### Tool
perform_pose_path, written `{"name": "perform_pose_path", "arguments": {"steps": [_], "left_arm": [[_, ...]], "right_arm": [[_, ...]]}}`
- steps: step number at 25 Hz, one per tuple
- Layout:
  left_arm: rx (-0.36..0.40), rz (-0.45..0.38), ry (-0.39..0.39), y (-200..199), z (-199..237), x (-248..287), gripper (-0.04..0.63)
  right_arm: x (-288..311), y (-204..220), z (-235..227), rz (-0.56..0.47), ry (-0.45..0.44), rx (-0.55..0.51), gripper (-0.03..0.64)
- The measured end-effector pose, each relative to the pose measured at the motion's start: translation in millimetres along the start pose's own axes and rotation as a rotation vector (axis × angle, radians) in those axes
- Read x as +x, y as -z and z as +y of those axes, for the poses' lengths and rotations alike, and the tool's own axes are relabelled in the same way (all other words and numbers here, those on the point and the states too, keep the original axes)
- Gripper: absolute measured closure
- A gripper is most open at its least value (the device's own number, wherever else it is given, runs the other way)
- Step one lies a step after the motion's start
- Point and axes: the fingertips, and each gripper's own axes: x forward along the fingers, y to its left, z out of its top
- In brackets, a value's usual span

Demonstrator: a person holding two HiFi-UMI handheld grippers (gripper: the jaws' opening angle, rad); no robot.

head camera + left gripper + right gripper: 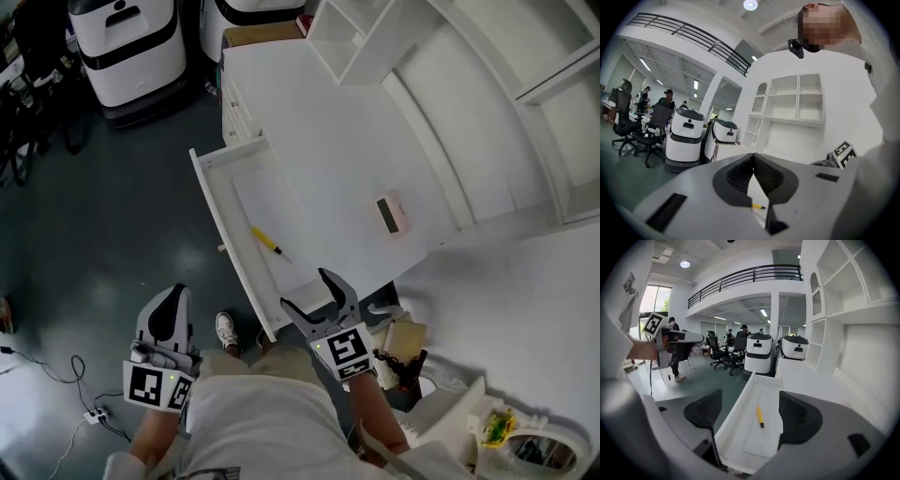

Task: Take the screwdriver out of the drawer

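Your right gripper (307,291) hovers at the near end of the open white drawer (214,202), its fingers spread wide and grasping nothing. In the right gripper view the drawer (740,408) sits in the gap between the jaws of your right gripper (750,411).

The screwdriver (265,242) lies flat on the drawer floor, on a pale liner sheet, untouched. Its long axis runs roughly along the drawer's length, a little askew to the front panel. The yellow handle is at the far end, and the dark collar and thin metal shaft point back toward your right gripper. The right gripper view shows the screwdriver (760,416) with its tip nearest the camera.

Your left gripper (174,292) hangs over the floor, well apart from the drawer. Its fingers are clenched tip to tip on nothing (753,159).

A small pinkish device with a dark screen (391,214) rests on the white desk (328,141).
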Motion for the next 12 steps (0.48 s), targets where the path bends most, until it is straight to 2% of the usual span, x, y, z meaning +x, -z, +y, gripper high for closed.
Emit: {"name": "perform_pose_path", "arguments": {"steps": [6, 10, 12], "left_arm": [[-0.005, 0.039, -0.049, 19.7, -8.0, 9.3, 0.580], [-0.007, 0.062, -0.086, 29.7, -11.0, 11.8, 0.580], [-0.011, 0.070, -0.106, 34.1, -12.0, 12.0, 0.580]], "right_arm": [[47.8, 44.0, -18.4, 0.075, -0.052, 0.016, 0.244], [74.6, 64.6, -30.2, 0.112, -0.075, 0.002, 0.288], [87.2, 74.3, -36.8, 0.130, -0.077, -0.005, 0.288]]}}
